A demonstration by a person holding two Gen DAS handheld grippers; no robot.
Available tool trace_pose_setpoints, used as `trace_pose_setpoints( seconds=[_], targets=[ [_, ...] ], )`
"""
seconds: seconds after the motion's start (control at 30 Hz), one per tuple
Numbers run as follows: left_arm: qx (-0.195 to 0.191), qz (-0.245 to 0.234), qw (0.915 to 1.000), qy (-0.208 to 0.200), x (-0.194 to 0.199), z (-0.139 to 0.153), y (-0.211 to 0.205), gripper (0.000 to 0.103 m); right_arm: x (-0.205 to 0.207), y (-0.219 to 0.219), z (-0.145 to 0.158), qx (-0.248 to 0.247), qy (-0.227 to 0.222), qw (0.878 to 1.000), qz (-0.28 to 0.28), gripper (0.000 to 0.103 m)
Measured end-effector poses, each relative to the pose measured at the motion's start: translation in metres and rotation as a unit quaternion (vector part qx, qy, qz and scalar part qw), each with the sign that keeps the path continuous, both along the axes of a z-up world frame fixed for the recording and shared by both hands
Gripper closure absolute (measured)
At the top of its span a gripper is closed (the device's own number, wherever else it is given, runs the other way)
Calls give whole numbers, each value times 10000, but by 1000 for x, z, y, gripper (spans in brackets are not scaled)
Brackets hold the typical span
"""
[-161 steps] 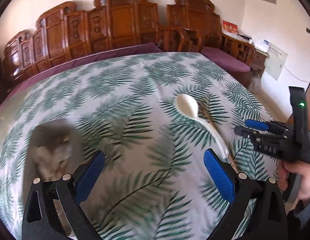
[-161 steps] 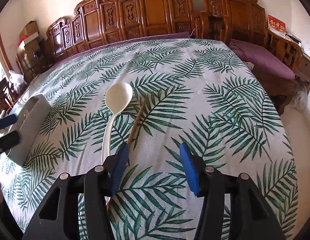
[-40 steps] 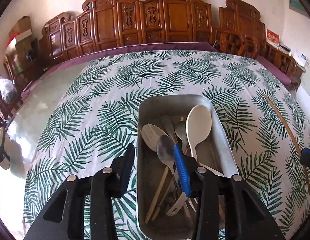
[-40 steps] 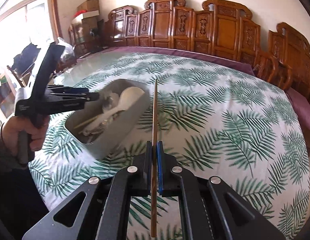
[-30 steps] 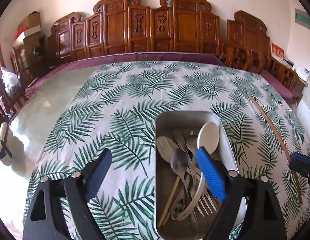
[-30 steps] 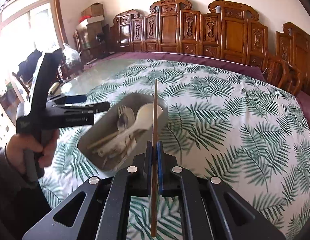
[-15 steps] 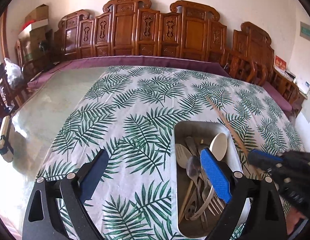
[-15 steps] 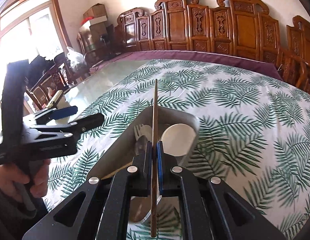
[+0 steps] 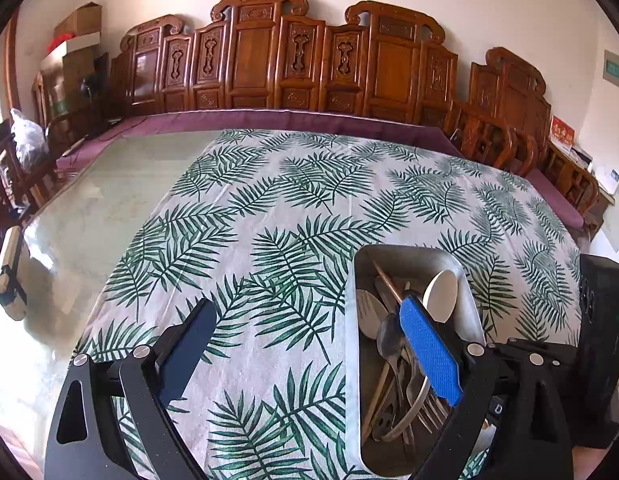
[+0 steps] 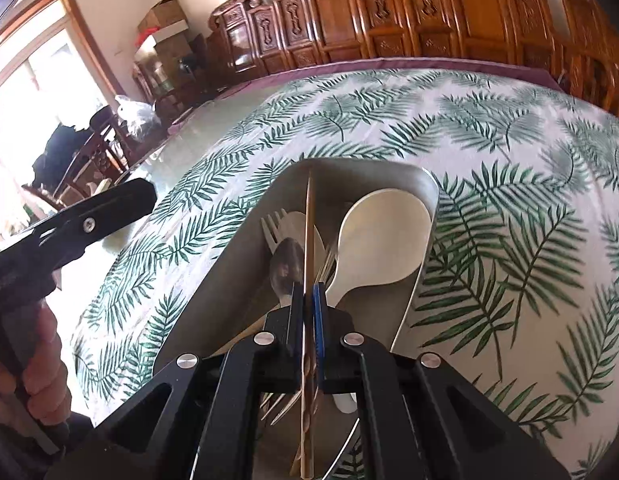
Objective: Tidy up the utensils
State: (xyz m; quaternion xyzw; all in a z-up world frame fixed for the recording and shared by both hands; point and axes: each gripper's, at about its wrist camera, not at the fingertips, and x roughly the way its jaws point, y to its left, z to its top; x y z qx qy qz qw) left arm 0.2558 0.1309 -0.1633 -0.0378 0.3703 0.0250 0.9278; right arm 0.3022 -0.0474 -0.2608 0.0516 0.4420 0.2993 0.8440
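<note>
A metal tray (image 9: 405,254) (image 10: 361,166) on the palm-leaf cloth holds a white spoon (image 10: 381,240) (image 9: 440,295), metal spoons (image 9: 387,338), forks and chopsticks. My right gripper (image 10: 308,292) is shut on a wooden chopstick (image 10: 308,220) and holds it just over the tray, tip toward the tray's far end; the chopstick also shows in the left wrist view (image 9: 387,282). My left gripper (image 9: 309,320) is open and empty, just left of the tray, its right finger above the tray's contents.
The cloth (image 9: 293,208) covers a glass-topped table with bare glass (image 9: 105,200) at the left. Carved wooden chairs (image 9: 309,64) line the far wall. A phone-like object (image 9: 7,272) sits at the table's left edge.
My right gripper has carried the chopstick lower and closer over the tray. My left gripper has drifted slightly left, still open.
</note>
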Motion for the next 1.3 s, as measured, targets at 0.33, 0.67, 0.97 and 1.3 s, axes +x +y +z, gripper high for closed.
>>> trace_pose_setpoints(
  seconds=[0.33, 0.67, 0.97, 1.3],
  targets=[
    [61, -5, 10000, 12, 0, -1, -3, 14, -8, 5, 6, 119, -132, 9997, 150, 94],
    [99, -57, 9999, -12, -1, -1, -8, 14, -29, -21, 30, -316, -810, 9962, 62, 94],
    [102, -117, 9999, -37, -11, 0, -18, 13, -44, -65, 47, -500, -1046, 9926, -373, 94],
    [44, -334, 9992, -223, -36, 12, -44, 8, -71, -101, 69, -517, -1283, 9867, -858, 39]
  ],
)
